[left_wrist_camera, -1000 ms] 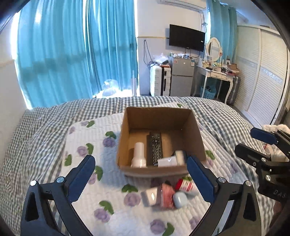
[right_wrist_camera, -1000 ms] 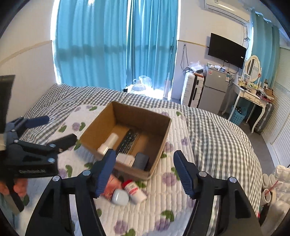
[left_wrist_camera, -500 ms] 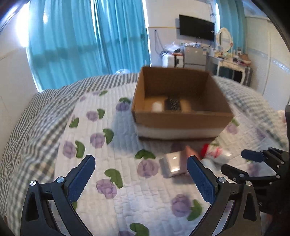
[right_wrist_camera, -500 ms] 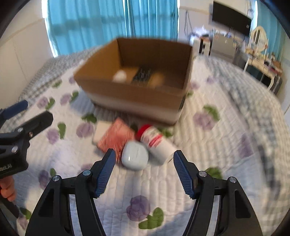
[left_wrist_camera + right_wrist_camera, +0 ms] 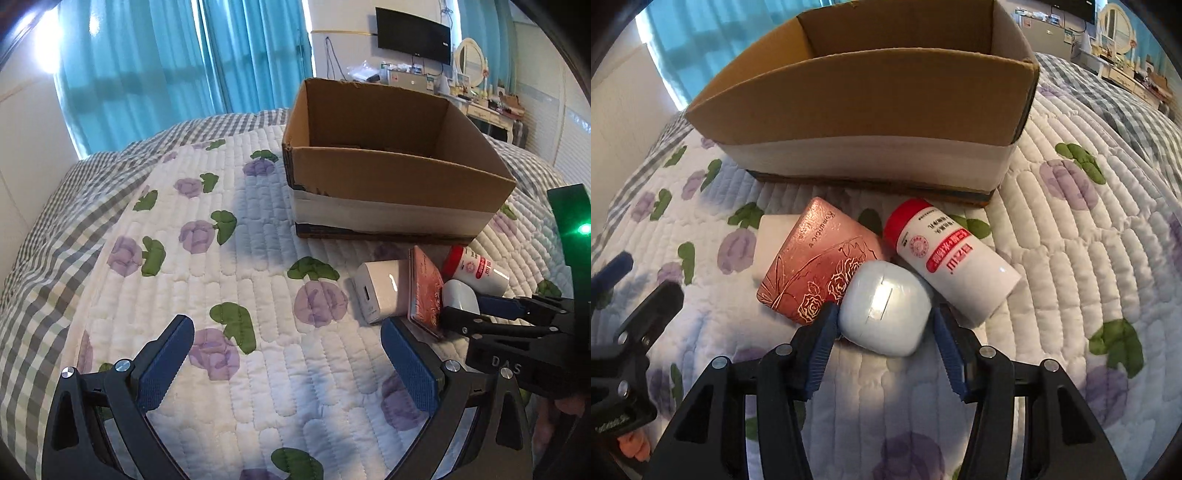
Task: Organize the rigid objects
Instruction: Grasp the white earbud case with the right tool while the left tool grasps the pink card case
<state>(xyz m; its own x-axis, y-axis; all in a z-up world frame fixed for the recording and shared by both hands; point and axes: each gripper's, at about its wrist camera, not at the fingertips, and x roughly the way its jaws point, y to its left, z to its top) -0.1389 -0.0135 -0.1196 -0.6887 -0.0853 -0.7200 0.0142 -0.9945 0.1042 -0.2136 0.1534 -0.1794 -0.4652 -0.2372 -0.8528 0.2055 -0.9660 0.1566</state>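
Observation:
An open cardboard box (image 5: 871, 88) (image 5: 391, 173) stands on the quilted bed. In front of it lie a white earbud case (image 5: 884, 308) (image 5: 460, 299), a pink rose-embossed case (image 5: 816, 266) (image 5: 426, 291), a white bottle with a red cap (image 5: 949, 258) (image 5: 476, 267) and a white charger block (image 5: 380, 290) (image 5: 772, 240). My right gripper (image 5: 884, 319) is open, its jaws on either side of the earbud case, close to it. My left gripper (image 5: 284, 363) is open and empty, low over the quilt, left of the pile.
The bed has a floral quilt (image 5: 221, 258) over a grey checked cover (image 5: 55, 221). Teal curtains (image 5: 166, 55) hang behind. A dresser with mirror (image 5: 476, 74) and TV (image 5: 413, 35) are at the back right.
Both grippers have dropped low and moved toward the pile. The right jaws have narrowed and now flank the white earbud case. The box contents are hidden behind its near wall.

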